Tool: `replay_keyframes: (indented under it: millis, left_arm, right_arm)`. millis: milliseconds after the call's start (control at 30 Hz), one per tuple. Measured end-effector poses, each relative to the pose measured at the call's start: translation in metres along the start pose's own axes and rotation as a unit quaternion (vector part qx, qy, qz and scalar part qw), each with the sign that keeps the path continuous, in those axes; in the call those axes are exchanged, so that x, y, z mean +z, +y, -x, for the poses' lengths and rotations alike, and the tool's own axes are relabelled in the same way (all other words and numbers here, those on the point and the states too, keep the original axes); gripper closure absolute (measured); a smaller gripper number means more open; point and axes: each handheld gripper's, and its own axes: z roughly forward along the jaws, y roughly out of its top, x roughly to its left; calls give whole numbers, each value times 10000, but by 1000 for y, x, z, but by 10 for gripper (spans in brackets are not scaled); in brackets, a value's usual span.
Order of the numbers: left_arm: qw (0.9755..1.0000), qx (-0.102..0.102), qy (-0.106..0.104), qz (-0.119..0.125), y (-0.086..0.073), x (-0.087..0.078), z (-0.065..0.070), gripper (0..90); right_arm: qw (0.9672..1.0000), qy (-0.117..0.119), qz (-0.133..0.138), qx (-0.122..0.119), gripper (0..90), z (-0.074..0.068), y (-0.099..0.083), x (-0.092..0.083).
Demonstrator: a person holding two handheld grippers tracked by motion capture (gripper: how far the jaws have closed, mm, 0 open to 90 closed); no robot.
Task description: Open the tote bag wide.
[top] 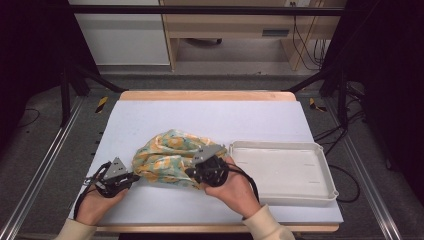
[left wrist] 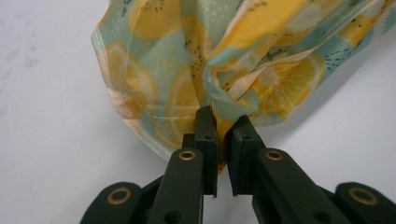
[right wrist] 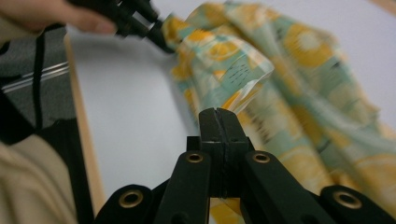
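Right gripper (right wrist: 218,114) fingers pressed together on a fold of the fruit-print cloth (top: 167,156). Left gripper (left wrist: 223,123) fingers clamped narrow on its other edge. Cloth bunched mid-table (top: 210,117), just left of an empty white tray (top: 320,195).

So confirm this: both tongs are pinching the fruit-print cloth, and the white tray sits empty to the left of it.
Wrong side. In the high view the tray sits to the right of the cloth, not the left. The rest holds: it is empty, and the left tongs and right tongs each pinch the cloth.
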Motion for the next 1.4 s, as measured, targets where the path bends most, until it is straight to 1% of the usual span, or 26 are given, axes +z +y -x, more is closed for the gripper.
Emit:
replay_keyframes:
  millis: [33,100,133,200,267,300,400,433,467,500,533,567,633,667,700,767,867,933,1000,1100,1167,1200,1267,1300,1367,1400]
  left_arm:
    - [10000,0,29,2,0,0,0,839]
    - [9999,-46,104,63,0,-2,-1,839]
    - [9999,-44,149,74,0,-3,-2,841]
    - [9997,-72,194,109,0,-5,-4,843]
    - [9995,-107,250,128,-1,-5,-5,843]
    - [9995,-121,248,133,-2,-6,-6,841]
    - [9996,-149,219,130,-5,-9,-6,804]
    - [9996,-162,182,133,-6,-10,-6,782]
    - [9997,-165,158,105,-7,-13,-5,751]
    - [9995,-196,201,155,-8,-16,-3,713]
    - [9994,-204,186,189,-9,-19,-3,651]
    - [9991,-249,180,284,-9,-22,-1,610]
    - [9989,-255,178,362,-8,-27,4,525]
    - [9987,-248,181,407,-9,-30,6,490]
    - [9985,-240,193,453,-9,-32,8,459]
    - [9986,-228,190,445,-10,-34,13,375]
    - [9989,-200,200,381,-11,-35,18,282]
    - [9990,-217,182,343,-12,-36,20,233]
    - [9991,-215,173,308,-13,-36,21,214]
    - [9988,-338,186,302,-15,-35,18,174]
    - [9986,-413,145,310,-16,-35,16,163]
    - [9984,-446,151,324,-16,-34,16,163]
    - [9983,-465,144,325,-16,-34,15,158]
    - [9983,-457,143,337,-16,-34,15,157]
    - [9983,-456,125,341,-16,-34,16,155]
    - [9983,-452,125,336,-16,-34,15,155]
  right_arm:
    - [10000,28,-68,-40,900,-6,-8,1]
    - [9997,109,-212,-80,900,-14,-20,4]
    - [9994,144,-295,-99,900,-17,-26,7]
    - [9988,137,-457,-95,900,-19,-37,11]
    - [9986,154,-514,-37,900,-19,-46,13]
    - [9980,78,-634,-27,900,-18,-51,15]
    - [9966,-42,-826,-5,900,-15,-62,22]
    - [9958,-135,-907,-53,900,-14,-64,24]
    - [9954,-181,-932,-84,900,-14,-65,24]
    - [9957,-193,-901,-102,900,-14,-65,24]
    - [9967,-198,-778,-105,893,-14,-63,21]
    - [9974,-203,-679,-104,858,-14,-62,18]
    - [9987,-178,-461,-123,758,-16,-58,10]
    - [9990,-171,-389,-111,705,-17,-56,7]
    - [9992,-182,-336,-152,656,-19,-53,4]
    - [9992,-199,-272,-204,556,-23,-48,-1]
    - [9991,-170,-157,-350,469,-28,-38,-8]
    - [9989,-195,-105,-421,417,-27,-31,-12]
    - [9986,-303,-42,-434,375,-20,-23,-16]
    - [9985,-446,-20,-323,300,-1,-10,-17]
    - [9985,-504,-117,-192,265,15,-2,-13]
    - [9985,-488,-166,-175,252,24,1,-9]
    - [9983,-447,-360,-122,267,40,6,3]
    - [9981,-418,-435,-96,300,44,8,7]
    - [9977,-321,-593,-26,330,53,9,21]
    - [9972,-301,-687,2,363,55,9,27]
